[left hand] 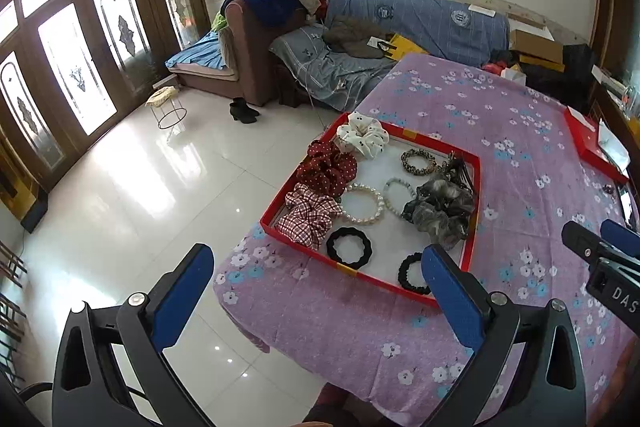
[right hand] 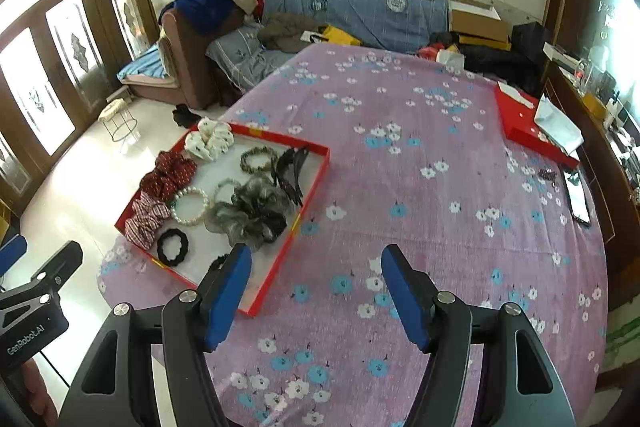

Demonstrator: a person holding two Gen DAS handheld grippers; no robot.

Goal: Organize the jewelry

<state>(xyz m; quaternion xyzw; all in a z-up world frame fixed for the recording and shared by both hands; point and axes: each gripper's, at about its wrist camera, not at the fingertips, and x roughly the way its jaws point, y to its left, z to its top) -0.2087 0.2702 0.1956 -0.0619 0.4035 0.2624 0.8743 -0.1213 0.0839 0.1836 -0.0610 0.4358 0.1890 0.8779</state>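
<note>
A red-rimmed tray [left hand: 276, 205] [right hand: 316, 179] lies at the table's left edge. It holds a cream dotted scrunchie [left hand: 362, 136], a dark red one [left hand: 330, 167], a plaid one [left hand: 308, 215], a grey gauze one [left hand: 438, 205] [right hand: 250, 209], a pearl bracelet [left hand: 362, 204] [right hand: 191, 205], a pale bead bracelet [left hand: 398, 193], a leopard band [left hand: 418, 161], black hair ties [left hand: 349, 248] and black clips [right hand: 290, 171]. My left gripper [left hand: 318, 283] is open and empty before the tray's near side. My right gripper [right hand: 316, 287] is open and empty over the tablecloth, right of the tray.
The round table wears a purple flowered cloth [right hand: 400, 187]. A red box lid [right hand: 528, 131] with white paper, a small dark bead item [right hand: 546, 174] and a phone [right hand: 580, 197] lie at the far right. A cluttered sofa [right hand: 360, 15] stands behind; tiled floor [left hand: 140, 187] is on the left.
</note>
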